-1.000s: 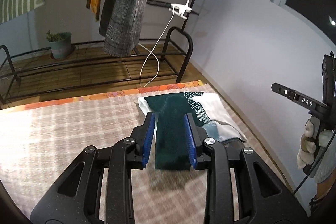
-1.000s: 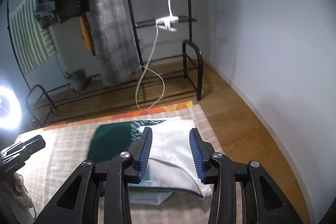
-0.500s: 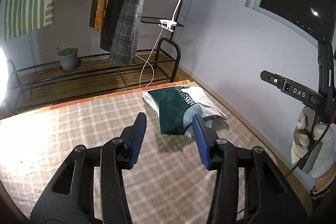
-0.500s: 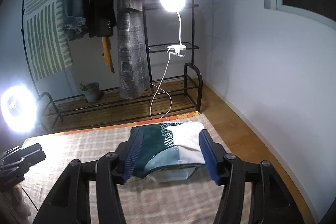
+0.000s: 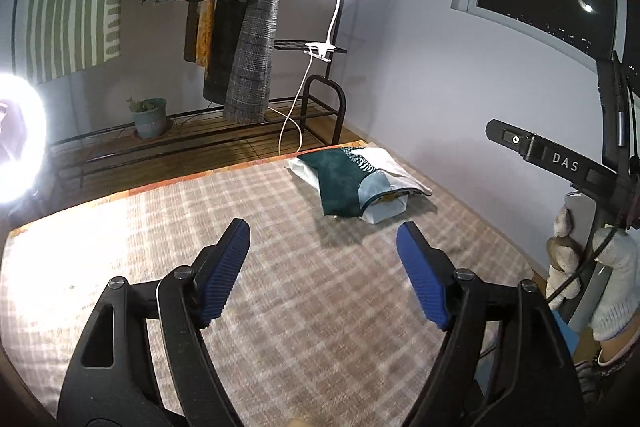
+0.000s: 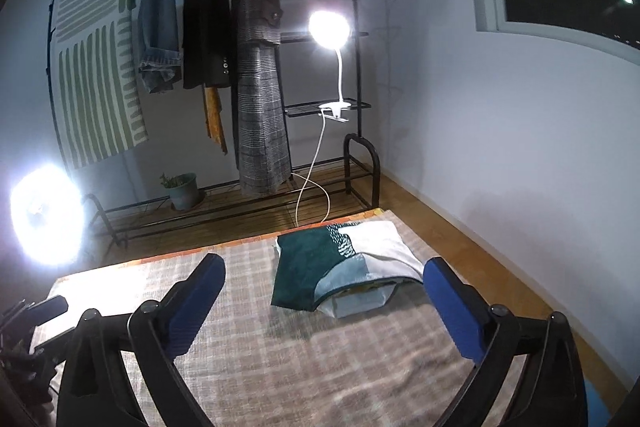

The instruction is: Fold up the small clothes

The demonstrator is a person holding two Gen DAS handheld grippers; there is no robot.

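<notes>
A folded small garment (image 5: 352, 183) in dark green, light blue and white lies on the far right corner of the checked beige cloth (image 5: 280, 287); it also shows in the right wrist view (image 6: 340, 267). My left gripper (image 5: 322, 267) is open and empty, raised well back from the garment. My right gripper (image 6: 324, 297) is open and empty, also back from it. The right gripper's body (image 5: 560, 163) shows at the right edge of the left wrist view.
A black clothes rack (image 6: 348, 67) with hanging coats (image 6: 260, 67) and a clip lamp (image 6: 330, 29) stands beyond the table. A bright ring light (image 6: 44, 215) is at the left. A potted plant (image 6: 182, 189) sits on the rack's low shelf. A white wall runs along the right.
Both grippers opened wide, let go of the folded garment and pulled back and up from it. The garment stays at the far right corner.
</notes>
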